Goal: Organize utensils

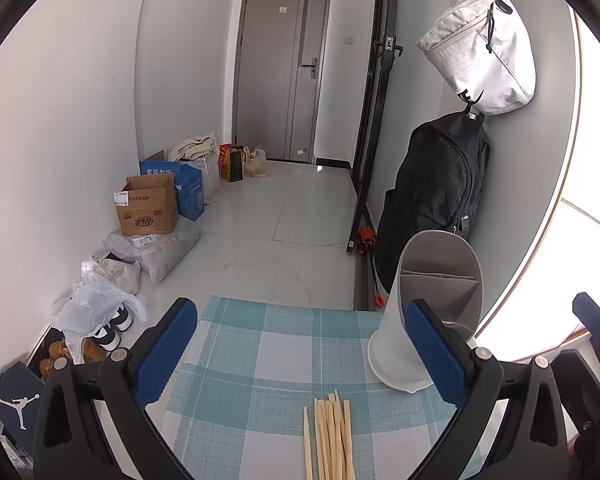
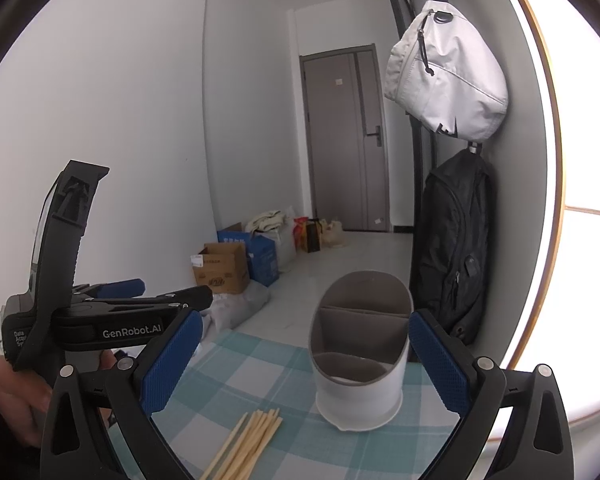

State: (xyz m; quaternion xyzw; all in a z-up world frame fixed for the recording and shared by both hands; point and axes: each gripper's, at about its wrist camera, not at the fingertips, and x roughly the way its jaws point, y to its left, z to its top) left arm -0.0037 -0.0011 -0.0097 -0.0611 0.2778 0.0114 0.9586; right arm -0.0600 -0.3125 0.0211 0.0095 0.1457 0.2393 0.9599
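Several pale wooden chopsticks [image 1: 330, 436] lie in a bundle on the blue-and-white checked mat [image 1: 260, 360], between and just below my left gripper's [image 1: 300, 352] wide-open blue-padded fingers. A white utensil holder [image 1: 432, 304] with grey divided compartments stands upright behind the left gripper's right finger. In the right wrist view the same holder [image 2: 360, 356] stands empty between my open right gripper's [image 2: 304, 364] fingers, with the chopsticks [image 2: 248, 444] lying to its lower left on the mat [image 2: 260, 364]. Nothing is held by either gripper. My left gripper [image 2: 140, 292] shows at the left there, held by a hand [image 2: 12, 392].
The mat's far edge [image 1: 284, 304] drops to a tiled floor. Cardboard boxes [image 1: 148, 204], plastic bags and shoes line the left wall. A black backpack [image 1: 436, 196] and a white bag [image 1: 480, 52] hang on the right wall close behind the holder. A grey door [image 1: 280, 72] is at the far end.
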